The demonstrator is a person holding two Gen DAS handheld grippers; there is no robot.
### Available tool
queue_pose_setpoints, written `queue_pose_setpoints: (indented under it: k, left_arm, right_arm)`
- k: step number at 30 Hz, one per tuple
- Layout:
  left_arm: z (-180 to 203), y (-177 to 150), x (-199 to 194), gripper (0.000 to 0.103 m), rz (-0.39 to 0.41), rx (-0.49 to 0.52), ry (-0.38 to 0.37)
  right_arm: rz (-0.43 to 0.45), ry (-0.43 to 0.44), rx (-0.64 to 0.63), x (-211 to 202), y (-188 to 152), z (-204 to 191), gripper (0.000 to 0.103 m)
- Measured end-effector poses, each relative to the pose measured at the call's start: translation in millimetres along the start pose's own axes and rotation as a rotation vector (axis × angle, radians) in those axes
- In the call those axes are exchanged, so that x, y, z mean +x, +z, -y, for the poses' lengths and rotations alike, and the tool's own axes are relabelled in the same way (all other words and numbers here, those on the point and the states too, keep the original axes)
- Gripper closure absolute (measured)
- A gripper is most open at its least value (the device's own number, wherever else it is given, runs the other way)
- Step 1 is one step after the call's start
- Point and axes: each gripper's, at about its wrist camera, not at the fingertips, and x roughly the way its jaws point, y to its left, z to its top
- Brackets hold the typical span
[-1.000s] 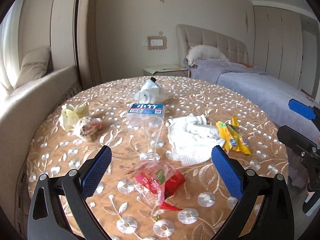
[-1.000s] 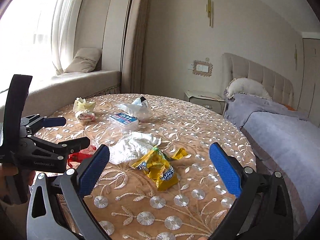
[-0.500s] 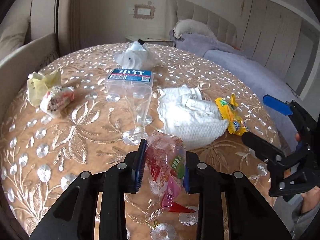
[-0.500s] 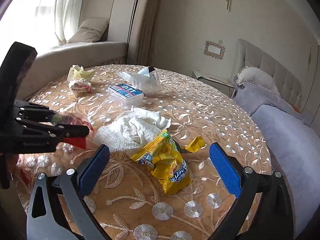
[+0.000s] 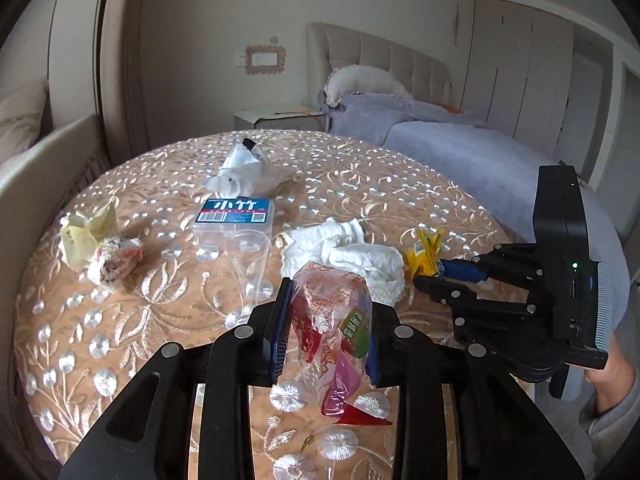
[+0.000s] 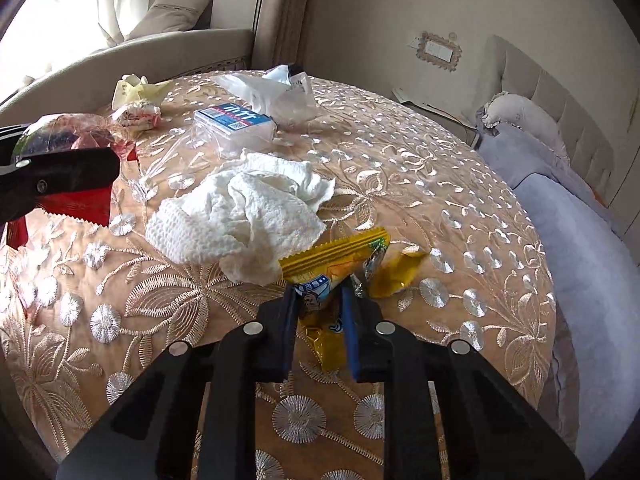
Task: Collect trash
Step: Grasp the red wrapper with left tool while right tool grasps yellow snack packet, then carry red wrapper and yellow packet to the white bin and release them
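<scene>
On the round table [image 5: 168,304] with its gold embroidered cloth, the left gripper [image 5: 326,336] is clamping a clear plastic wrapper with red print [image 5: 332,332] between its blue pads, the wrapper's lower end hanging just above the cloth at the near edge. To the right, the right gripper [image 6: 318,312] is closing its jaws on a yellow snack wrapper [image 6: 332,256], which is lying between the pads with its crimped top edge sticking out beyond them; a torn yellow scrap [image 6: 394,274] is resting just beside it on the right. A crumpled white paper towel [image 6: 240,216] is sitting near the middle of the table, touching the yellow wrapper's left side. Farther back, a clear plastic box with a blue label [image 5: 236,216] is lying flat, with a clear plastic cup [image 5: 246,264] on its side just in front of it. A crumpled white plastic bag [image 5: 240,172] is lying at the far side. At the far left, a pale yellow crumpled paper [image 5: 84,232] and a small printed wrapper [image 5: 114,260] are lying together. Beyond the table on the right, a bed with a lilac cover [image 5: 460,152] is standing against the wall.
</scene>
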Motion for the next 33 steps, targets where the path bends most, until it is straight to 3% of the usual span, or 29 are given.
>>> queue_pose_setpoints:
  k: [8, 15, 27, 33]
  left_arm:
    - [41, 18, -22, 0.073, 0.068, 0.075, -0.043]
    - [102, 20, -24, 0.073, 0.086, 0.139, -0.139]
    - [216, -9, -2, 0.073, 0.023, 0.292, -0.313]
    - [257, -27, 16, 0.073, -0.029, 0.352, -0.355]
  right_arm:
    - [0.208, -0.088, 0.031, -87, 0, 16, 0.086]
    - [0.295, -0.178, 0.071, -151, -29, 38, 0.086]
    - [0.236, -0.296, 0.178, -183, -107, 83, 0.085]
    - [0.209, -0.336, 0.244, -183, -141, 102, 0.085]
